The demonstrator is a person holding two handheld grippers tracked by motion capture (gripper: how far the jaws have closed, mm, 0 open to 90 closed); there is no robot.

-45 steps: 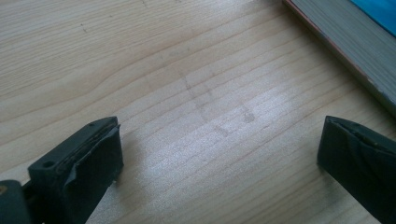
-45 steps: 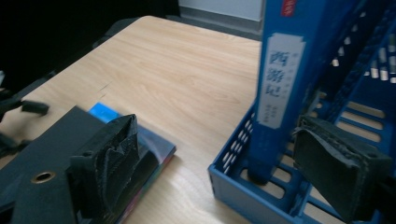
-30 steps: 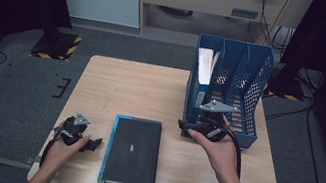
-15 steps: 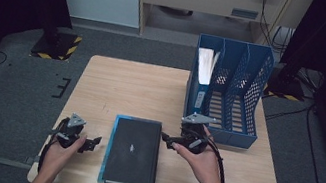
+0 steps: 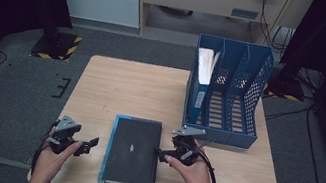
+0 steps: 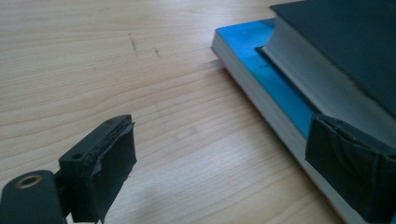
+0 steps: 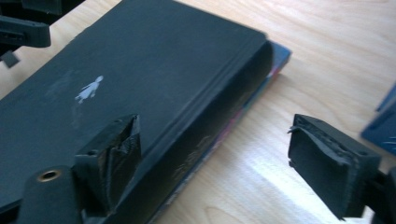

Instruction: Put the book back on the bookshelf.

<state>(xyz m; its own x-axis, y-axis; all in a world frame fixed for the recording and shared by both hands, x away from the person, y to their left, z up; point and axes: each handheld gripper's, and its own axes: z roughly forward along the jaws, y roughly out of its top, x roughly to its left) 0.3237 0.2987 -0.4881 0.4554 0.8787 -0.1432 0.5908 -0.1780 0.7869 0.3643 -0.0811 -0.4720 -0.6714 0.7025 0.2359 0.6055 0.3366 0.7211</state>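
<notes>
The left claw sits low over the near left part of the counter, jaws wide with bare wood between them; they have just been closing a little, and nothing is in them. In the left gripper view its two padded jaws stand well apart, and the right-hand one hangs in front of the long edge of the lower blue book, so whether it touches cannot be told. Just to the right of this claw lies the stack: a black book flat on top of the blue one, whose cover shows as a thin strip along the left side. The black book's spine faces the right claw, which is at the stack's right edge, level with its middle. This claw is also wide and holds nothing; in the right gripper view one jaw stands over the black cover near the spine and the other over bare counter beside the books, so the spine edge lies between them with no pad pressing on it. Beyond the right claw and a little to its right, near but apart, stands a blue file rack with papers upright in its left slot.
</notes>
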